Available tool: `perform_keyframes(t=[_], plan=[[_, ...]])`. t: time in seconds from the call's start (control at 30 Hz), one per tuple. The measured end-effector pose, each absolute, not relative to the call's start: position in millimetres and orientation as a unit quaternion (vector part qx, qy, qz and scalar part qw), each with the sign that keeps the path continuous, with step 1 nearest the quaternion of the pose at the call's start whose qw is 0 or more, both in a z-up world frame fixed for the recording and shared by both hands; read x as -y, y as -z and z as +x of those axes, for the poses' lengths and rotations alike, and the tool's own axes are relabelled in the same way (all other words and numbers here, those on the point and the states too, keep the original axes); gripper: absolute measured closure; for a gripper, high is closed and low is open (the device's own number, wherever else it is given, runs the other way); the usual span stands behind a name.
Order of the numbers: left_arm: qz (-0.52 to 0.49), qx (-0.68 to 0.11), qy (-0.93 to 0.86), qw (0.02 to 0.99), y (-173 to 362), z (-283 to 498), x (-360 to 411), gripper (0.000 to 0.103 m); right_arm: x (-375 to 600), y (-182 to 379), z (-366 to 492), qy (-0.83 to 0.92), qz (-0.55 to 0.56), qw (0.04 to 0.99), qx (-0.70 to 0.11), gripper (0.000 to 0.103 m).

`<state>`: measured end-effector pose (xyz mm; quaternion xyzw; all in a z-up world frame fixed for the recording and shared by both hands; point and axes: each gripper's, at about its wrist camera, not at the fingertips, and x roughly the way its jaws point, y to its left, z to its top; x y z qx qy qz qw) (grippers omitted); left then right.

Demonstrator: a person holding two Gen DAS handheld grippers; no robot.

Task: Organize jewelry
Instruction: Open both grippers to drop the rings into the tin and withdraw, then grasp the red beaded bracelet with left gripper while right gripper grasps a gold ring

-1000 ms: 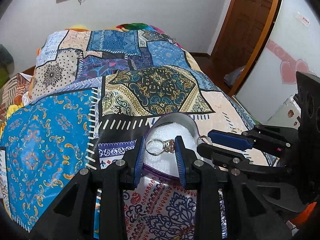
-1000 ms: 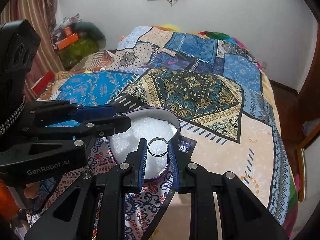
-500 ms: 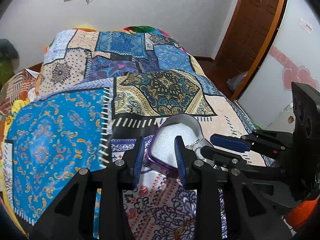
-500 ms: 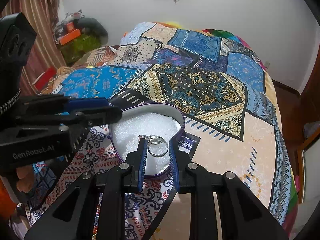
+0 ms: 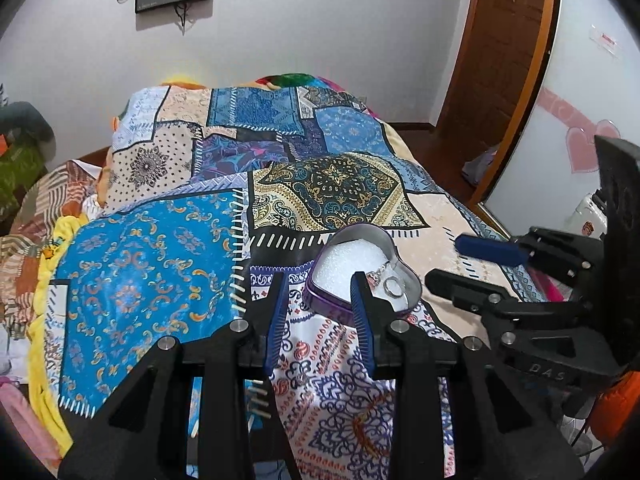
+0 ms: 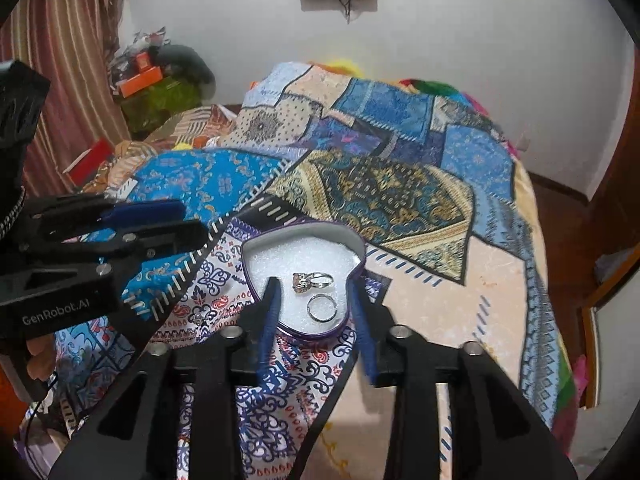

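Two rings lie in the heart-shaped tin (image 6: pixel 362 246), which sits on the patchwork bedspread (image 6: pixel 400 200) near the foot of the bed. The stone ring (image 6: pixel 310 280) rests on its side on the white foam lining, just beside the plain band (image 6: pixel 322 308), which lies flat nearer the tin's point; whether the two touch cannot be told. In the left wrist view both show partly behind that gripper's own finger, inside the tin's right lobe (image 5: pixel 400 248).

The right gripper (image 6: pixel 314 320) hangs over the near end of the tin with its fingers (image 6: pixel 268 312) spread and nothing between them. The left gripper (image 5: pixel 318 312) is likewise released and empty, to the left of the tin and slightly short of it.

Judgement: the placing step looks finished for these two pieces, and the step in hand is a clean withdrawal. Lifting each gripper straight up and back would keep the finger tips off the tin's rim; the tin sits on soft bedding and would likely tip or slide if nudged.

One small bright item (image 6: pixel 198 318) lies on the bedspread left of the tin; it may be another piece, but it is too small to identify. If it is jewelry, the left gripper is the nearer one for it.
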<state>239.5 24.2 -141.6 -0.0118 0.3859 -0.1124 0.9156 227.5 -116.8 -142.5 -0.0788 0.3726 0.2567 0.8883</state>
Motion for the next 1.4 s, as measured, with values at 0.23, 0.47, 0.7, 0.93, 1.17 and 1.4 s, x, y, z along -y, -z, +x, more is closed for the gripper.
perform_keyframes(t=[0.23, 0.47, 0.7, 0.93, 1.17, 1.4], plan=[[-0.009, -0.376, 0.102, 0.921, 131.3, 214.6, -25.4, 0.061, 124.5, 127.8, 210.2, -0.244, -0.075, 0.898, -0.359, 0.058], [0.0, -0.38, 0.09, 0.921, 133.5, 191.2, -30.4, 0.06, 129.3, 123.5, 190.3, -0.242, -0.064, 0.901, -0.355, 0.058], [-0.003, -0.396, 0.08, 0.915, 144.8, 174.4, -34.9, 0.06, 131.5, 130.5, 174.6, -0.242, -0.064, 0.897, -0.364, 0.058], [0.002, -0.42, 0.08, 0.904, 165.7, 162.5, -29.9, 0.06, 135.3, 143.5, 160.7, -0.239, -0.066, 0.891, -0.38, 0.058], [-0.002, -0.45, 0.092, 0.888, 193.0, 159.1, -21.2, 0.06, 140.5, 162.4, 154.3, -0.234, -0.067, 0.882, -0.403, 0.058], [-0.018, -0.469, 0.098, 0.877, 209.1, 167.4, -14.5, 0.06, 143.3, 177.5, 149.1, -0.236, -0.07, 0.872, -0.423, 0.058]])
